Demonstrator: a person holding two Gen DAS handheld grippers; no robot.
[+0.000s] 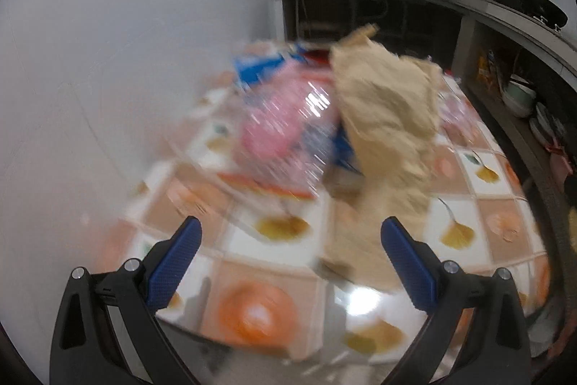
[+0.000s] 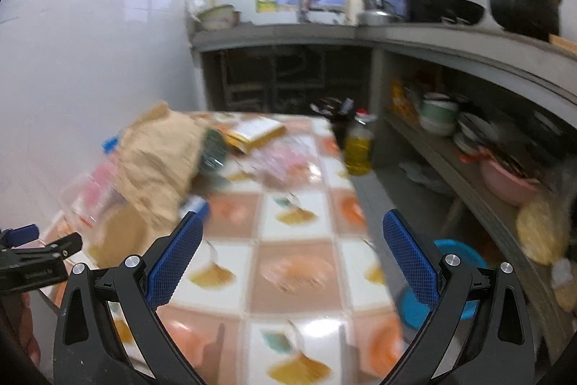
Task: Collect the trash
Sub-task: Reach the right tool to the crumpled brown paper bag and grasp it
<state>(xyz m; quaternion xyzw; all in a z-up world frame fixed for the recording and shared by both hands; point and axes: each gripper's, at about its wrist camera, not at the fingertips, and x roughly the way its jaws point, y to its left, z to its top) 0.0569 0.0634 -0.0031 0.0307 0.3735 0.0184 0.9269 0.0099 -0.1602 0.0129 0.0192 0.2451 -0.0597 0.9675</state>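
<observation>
Brown paper bag [image 1: 386, 118], crumpled, stands on the tiled-pattern table [image 1: 465, 201] beside a pink plastic wrapper [image 1: 285, 132] and a blue carton [image 1: 258, 67], all blurred. Left gripper [image 1: 290, 262] and right gripper [image 2: 292, 262] hover above the tabletop, jaws spread wide, holding nothing. An oil bottle [image 2: 359, 150] stands at the table's far right edge.

Paper bag [image 2: 158, 165] on table [image 2: 295, 273] (left side); oil bottle [image 2: 359, 147] right.

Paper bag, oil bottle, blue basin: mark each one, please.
Paper bag [image 1: 386, 118]: left wrist view, crumpled middle.
Oil bottle [image 2: 359, 150]: right wrist view, yellow body.
Blue basin [image 2: 456, 253]: right wrist view, rim on floor.
</observation>
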